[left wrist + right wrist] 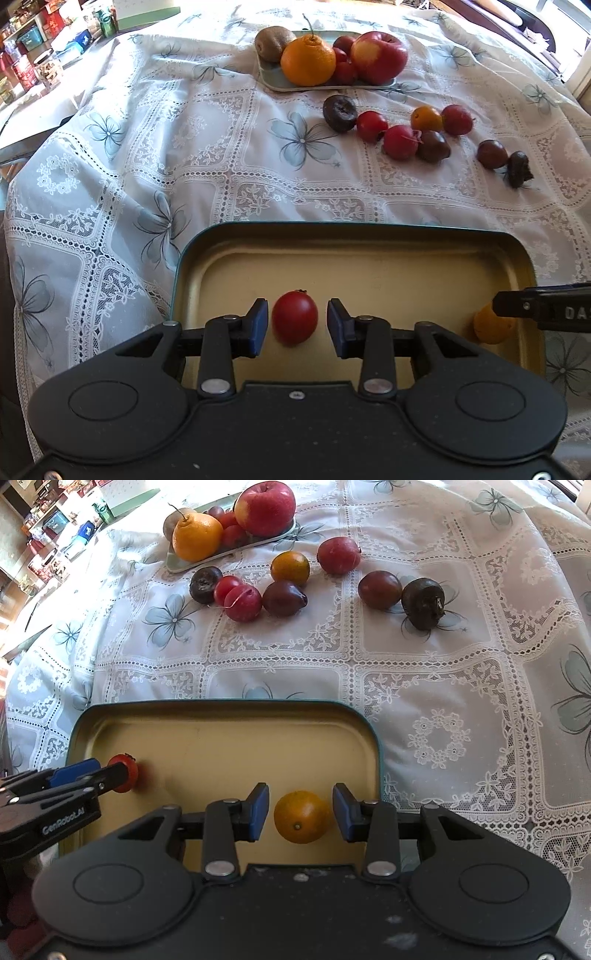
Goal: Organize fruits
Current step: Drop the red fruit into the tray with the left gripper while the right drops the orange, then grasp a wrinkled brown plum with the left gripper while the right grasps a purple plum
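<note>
Left wrist view: the left gripper (297, 323) hangs over the shallow rectangular tin tray with a teal rim and gold inside (369, 266). Its jaws are spread, with the small red round fruit (294, 317) lying on the tray floor between the blue pads, a gap showing on each side. At 3 o'clock the tip of the right gripper (517, 306) enters, covering part of the small orange round fruit (493, 326) in the tray. Toward 12 o'clock, on the white lace floral tablecloth (184, 147) covering the worktop, a pale green plate (280, 83) holds a brown kiwi (271, 42), a large orange citrus (308, 61), a big red apple (380, 55) and small red fruits. A loose cluster of dark, red and orange small fruits (406, 129) lies at 1 o'clock.

Right wrist view: the right gripper (301, 814) has its jaws spread around the small orange round fruit (302, 816) near the tray's (221, 709) right edge, not touching it. At 9 o'clock the left gripper (110, 775) stands by the small red round fruit (127, 771). The loose fruits (284, 590) and the plate (177, 566) lie at 12 o'clock.
</note>
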A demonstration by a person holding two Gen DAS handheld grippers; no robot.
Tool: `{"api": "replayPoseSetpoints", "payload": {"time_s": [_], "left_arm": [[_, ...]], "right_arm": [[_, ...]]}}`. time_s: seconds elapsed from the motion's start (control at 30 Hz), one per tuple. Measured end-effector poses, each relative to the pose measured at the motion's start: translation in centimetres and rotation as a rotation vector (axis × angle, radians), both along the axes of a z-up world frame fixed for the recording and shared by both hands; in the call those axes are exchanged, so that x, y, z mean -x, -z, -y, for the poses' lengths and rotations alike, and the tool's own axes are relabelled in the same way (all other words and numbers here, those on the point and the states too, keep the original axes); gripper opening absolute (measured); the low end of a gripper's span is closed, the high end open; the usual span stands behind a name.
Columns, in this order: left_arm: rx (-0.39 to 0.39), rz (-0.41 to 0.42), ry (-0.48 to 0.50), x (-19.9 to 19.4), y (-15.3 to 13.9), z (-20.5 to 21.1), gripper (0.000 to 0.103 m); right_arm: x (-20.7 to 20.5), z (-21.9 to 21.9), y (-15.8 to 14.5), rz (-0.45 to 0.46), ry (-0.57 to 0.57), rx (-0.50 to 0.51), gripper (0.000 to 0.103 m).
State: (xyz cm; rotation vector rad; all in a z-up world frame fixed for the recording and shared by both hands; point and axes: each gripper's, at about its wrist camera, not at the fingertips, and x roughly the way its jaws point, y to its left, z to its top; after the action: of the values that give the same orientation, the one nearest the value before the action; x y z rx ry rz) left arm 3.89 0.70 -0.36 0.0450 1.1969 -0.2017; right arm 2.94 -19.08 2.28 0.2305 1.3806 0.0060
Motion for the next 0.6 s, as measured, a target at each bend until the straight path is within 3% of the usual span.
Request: {"api": "replayPoseSetpoints", "payload": {"time_s": [0.2,0.43,0.6], "left_arm": [[0.05,-0.059,0.05,0.5,-0.4,0.6,0.045],[0.041,-0.107,0.129,0.4,-0.7,2.2,0.045],[0.016,-0.078,0.157,-1.3,-1.8,3.2,0.045]], "right_arm": [[-0.1,0.3,0.0,-0.037,0.005,-0.033,0.041],[-0.5,0.8,-1.1,-0.103,0.016,-0.079,0.041],[-2.2,3.4,-3.1,-0.081,0.095,-0.065,0.041]]}}
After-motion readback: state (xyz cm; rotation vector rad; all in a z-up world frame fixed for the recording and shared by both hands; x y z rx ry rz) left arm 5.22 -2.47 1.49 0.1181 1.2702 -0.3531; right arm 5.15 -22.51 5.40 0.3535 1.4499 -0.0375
